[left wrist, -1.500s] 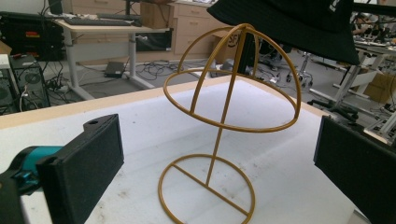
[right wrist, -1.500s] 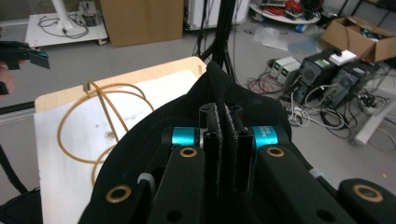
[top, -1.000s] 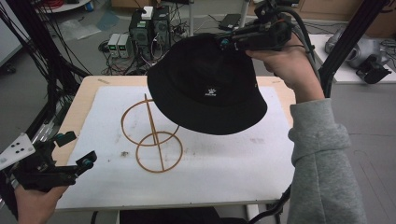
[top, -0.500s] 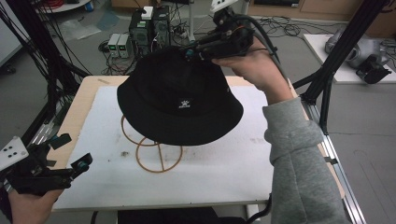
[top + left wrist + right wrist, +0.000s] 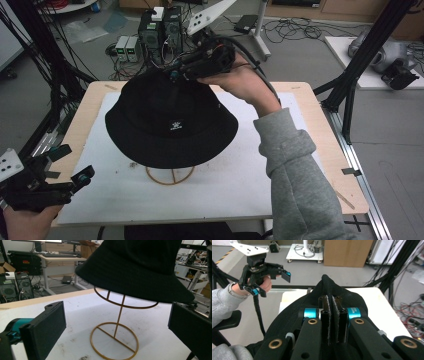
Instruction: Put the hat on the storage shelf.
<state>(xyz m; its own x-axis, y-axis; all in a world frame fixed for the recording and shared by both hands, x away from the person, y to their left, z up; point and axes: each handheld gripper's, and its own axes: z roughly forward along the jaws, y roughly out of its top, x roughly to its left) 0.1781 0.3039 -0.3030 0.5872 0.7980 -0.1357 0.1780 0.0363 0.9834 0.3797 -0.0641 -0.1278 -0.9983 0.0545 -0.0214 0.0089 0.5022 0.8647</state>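
The step in hand looks like the placing of the black fabric bucket hat (image 5: pixel 171 122) onto the thin gold wire hat stand (image 5: pixel 170 176), which rises from a ring base on the white sheet covering the pale wooden worktop (image 5: pixel 320 130). The right tool (image 5: pixel 175 75) is clamped on a pinch of the hat's crown at the far side; in the right gripper view its two jaws stand pressed together with a fold of black cloth between them. The hat hangs directly above the stand, and in the left gripper view its brim (image 5: pixel 140 290) sits just over the stand's upper wire hoop (image 5: pixel 125 305), seemingly not yet settled on it.

The left tool (image 5: pixel 67 167) waits near the front left corner of the worktop with its jaws spread wide and nothing between them, well apart from the hat.

The next move probably calls for lowering the crown squarely onto the upper hoop so that the hat sits centred, then letting the cloth go without dragging the light stand over.

As for writing, the hat's front bears a small white embroidered emblem (image 5: pixel 175 126) with a line of lettering beneath it, too small to read.
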